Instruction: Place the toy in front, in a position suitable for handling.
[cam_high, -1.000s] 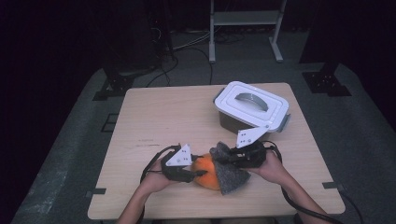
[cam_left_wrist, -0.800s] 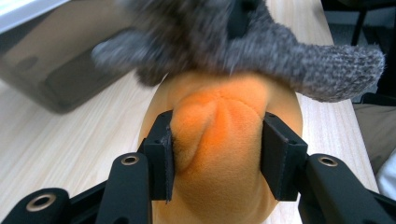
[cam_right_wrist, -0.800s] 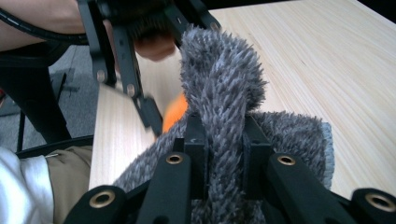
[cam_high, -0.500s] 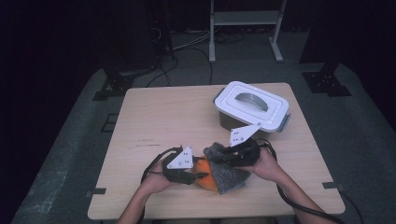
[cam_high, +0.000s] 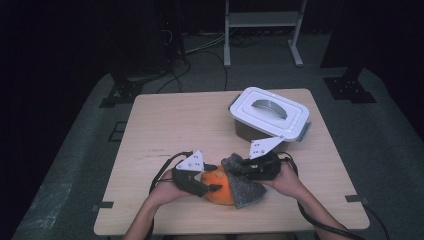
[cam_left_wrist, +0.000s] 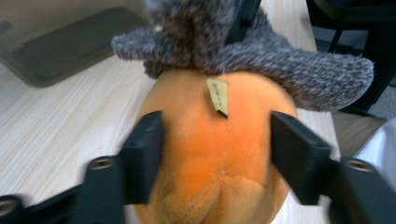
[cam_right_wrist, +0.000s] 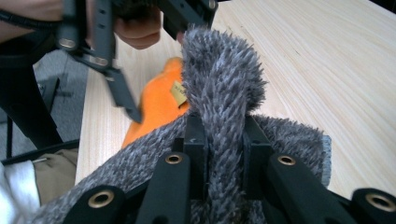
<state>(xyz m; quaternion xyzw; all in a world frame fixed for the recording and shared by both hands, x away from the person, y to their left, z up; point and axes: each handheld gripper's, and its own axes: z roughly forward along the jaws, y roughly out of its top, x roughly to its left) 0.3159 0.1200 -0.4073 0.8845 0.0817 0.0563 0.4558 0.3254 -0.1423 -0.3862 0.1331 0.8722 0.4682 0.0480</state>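
Observation:
An orange plush toy (cam_high: 223, 193) lies near the table's front edge, partly covered by a grey fuzzy cloth (cam_high: 247, 189). My left gripper (cam_high: 212, 178) grips the toy from the left. In the left gripper view the orange plush toy (cam_left_wrist: 219, 186), with a small paper tag (cam_left_wrist: 218, 95), fills the gap of the left gripper (cam_left_wrist: 217, 149), both jaws pressing its sides. My right gripper (cam_high: 239, 169) is shut on the cloth. In the right gripper view a raised fold of the grey fuzzy cloth (cam_right_wrist: 222, 70) is pinched in the right gripper (cam_right_wrist: 223, 140).
A grey container with a white handled lid (cam_high: 270, 112) stands at the back right of the wooden table (cam_high: 175, 125). Cables trail from both grippers toward the front edge. Dark floor, cables and a stand lie beyond the table.
Both hands have shifted only slightly; the right gripper with the cloth has edged a little to the left over the toy.

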